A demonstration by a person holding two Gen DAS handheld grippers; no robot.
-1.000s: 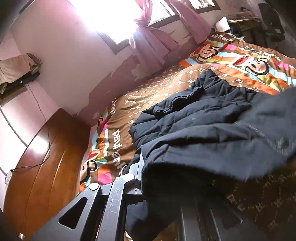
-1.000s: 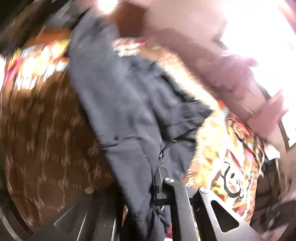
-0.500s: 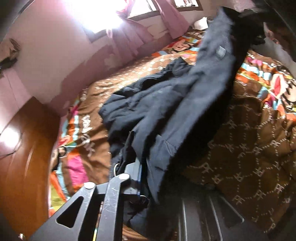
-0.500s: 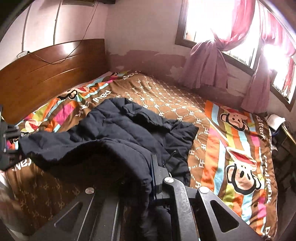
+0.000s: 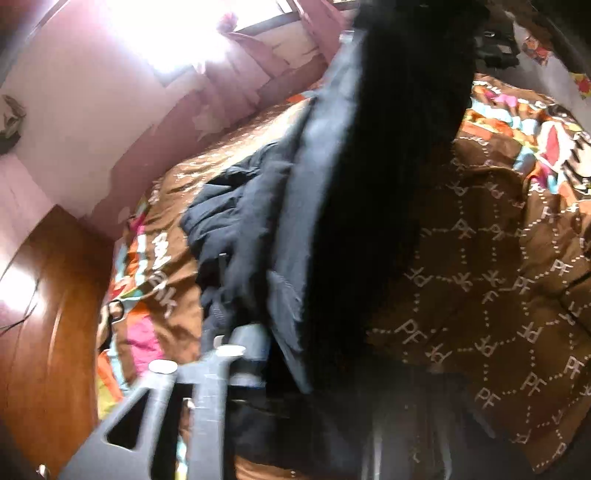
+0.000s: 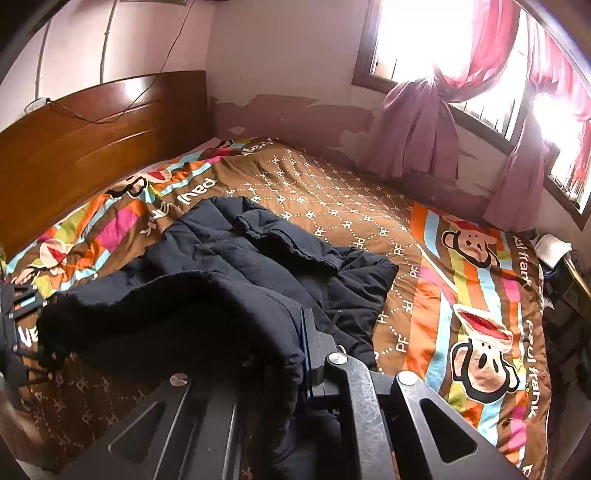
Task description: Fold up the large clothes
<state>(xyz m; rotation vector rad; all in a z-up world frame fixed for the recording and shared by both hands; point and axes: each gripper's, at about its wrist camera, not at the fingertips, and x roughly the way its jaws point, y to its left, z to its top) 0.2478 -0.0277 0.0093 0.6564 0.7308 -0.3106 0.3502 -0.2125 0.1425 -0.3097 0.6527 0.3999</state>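
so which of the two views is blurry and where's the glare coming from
Left wrist view: smeared by motion, the jacket a dark blur, the window blown out white. Right wrist view: sharp, bedspread print readable, glare only at the window by the curtains; fisheye bends the edges.

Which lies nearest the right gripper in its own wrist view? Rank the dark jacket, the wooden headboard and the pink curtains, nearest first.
1. Dark jacket: clamped in the right gripper, spread just ahead.
2. Wooden headboard: far left, at the bed's head.
3. Pink curtains: upper right. Too close to call against the headboard.

Dark jacket (image 6: 258,266) on quilt-covered bed (image 6: 351,206)
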